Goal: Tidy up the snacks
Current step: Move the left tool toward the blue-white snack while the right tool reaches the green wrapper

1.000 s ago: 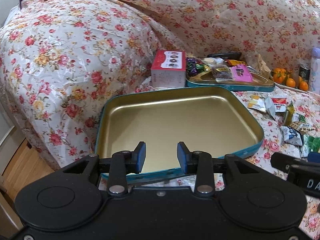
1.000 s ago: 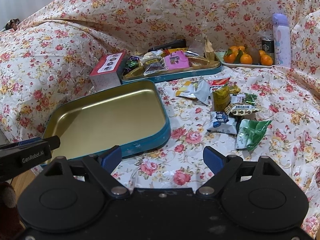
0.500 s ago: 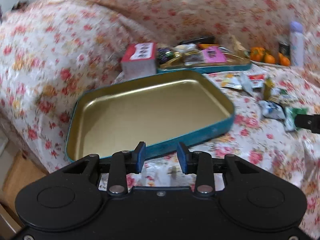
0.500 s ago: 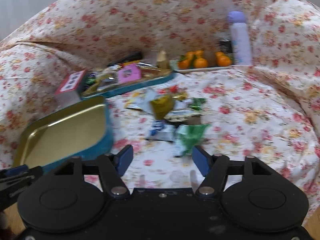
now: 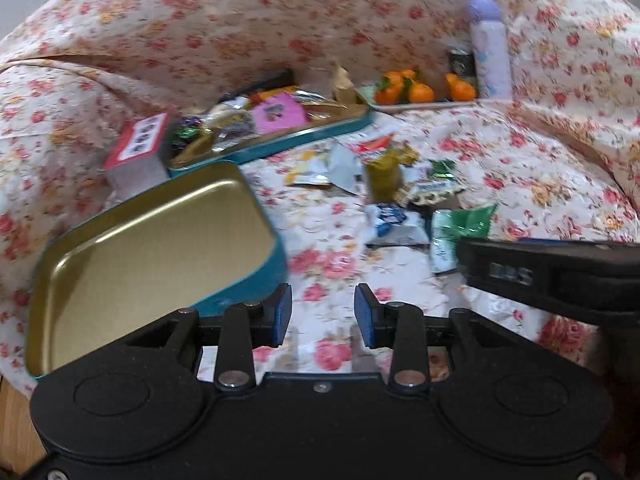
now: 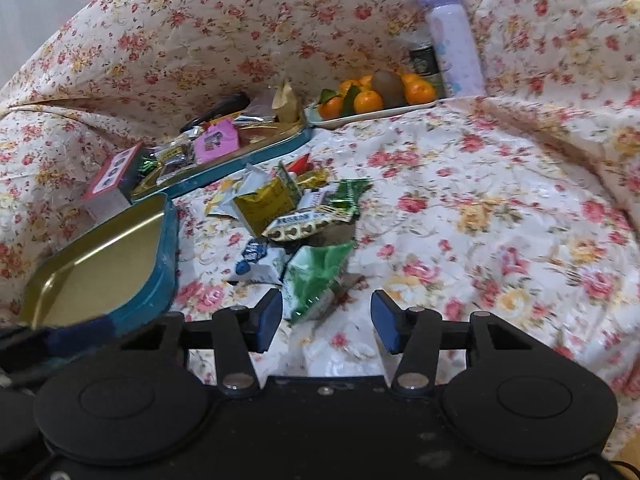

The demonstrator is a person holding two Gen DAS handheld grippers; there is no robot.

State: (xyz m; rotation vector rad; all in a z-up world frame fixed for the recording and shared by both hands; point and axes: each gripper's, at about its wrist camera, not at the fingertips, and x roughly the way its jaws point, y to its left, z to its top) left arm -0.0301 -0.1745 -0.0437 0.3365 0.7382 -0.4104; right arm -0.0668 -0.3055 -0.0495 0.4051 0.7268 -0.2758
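The loose snack packets lie in a heap on the flower-print cover, just right of the empty tin [image 6: 100,256] — a teal tray with a gold inside and nothing in it. Nearest of the heap is the green packet [image 6: 316,276], its lower end just ahead of the right hand-held gripper [image 6: 326,320], whose fingers stand wide apart and hold nothing. Beside the green packet, on the tin's side, is a blue-and-white packet [image 6: 260,260]; behind both are a black-and-white patterned packet [image 6: 300,224] and a yellow one [image 6: 268,200].

These look like light, crinkly foil wrappers: soft, easy to crush, slick on the printed faces. A grip across the flat crimped end of the green packet seems safest, since squeezing the puffed middle might let it slide out or break what is inside.

The left hand-held gripper [image 5: 322,314] hangs over the cover at the near right corner of the empty tin, fingers parted by a moderate gap, empty.

Behind the empty tin a second teal tin [image 6: 224,160] is already full of mixed snacks — a pink packet [image 6: 216,140] among them. A red-and-white box [image 6: 112,184] stands at its left end.
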